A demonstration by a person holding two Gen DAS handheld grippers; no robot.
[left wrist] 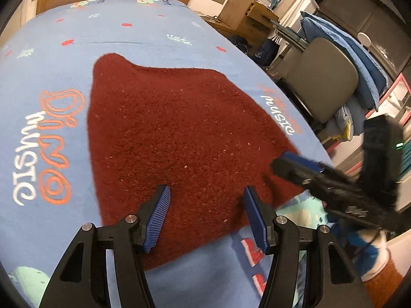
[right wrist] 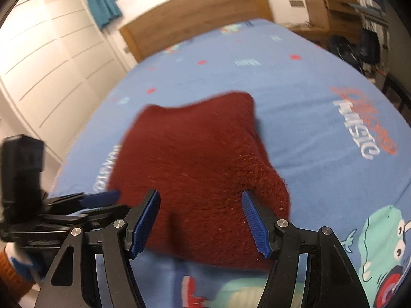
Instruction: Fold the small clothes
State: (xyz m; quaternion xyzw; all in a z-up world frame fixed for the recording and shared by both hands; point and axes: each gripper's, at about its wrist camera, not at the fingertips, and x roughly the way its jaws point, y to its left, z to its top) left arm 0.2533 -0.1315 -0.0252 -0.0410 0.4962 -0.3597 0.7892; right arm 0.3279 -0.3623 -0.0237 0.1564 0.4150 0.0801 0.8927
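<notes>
A dark red fleecy cloth (left wrist: 174,133) lies spread on the blue printed bed sheet (left wrist: 51,51). It also shows in the right wrist view (right wrist: 195,169), blurred. My left gripper (left wrist: 206,215) is open and empty, with its blue pads just above the cloth's near edge. My right gripper (right wrist: 200,220) is open and empty over the cloth's near edge. The right gripper also shows in the left wrist view (left wrist: 303,166) at the cloth's right corner. The left gripper shows in the right wrist view (right wrist: 102,197) at the cloth's left side.
The bed sheet (right wrist: 308,97) has dinosaur prints and "Dino music" lettering. A wooden headboard (right wrist: 195,12) stands at the far end. A grey chair (left wrist: 323,82) with blue bedding, cardboard boxes (left wrist: 246,7) and a desk stand right of the bed. White wardrobe doors (right wrist: 51,59) are on the left.
</notes>
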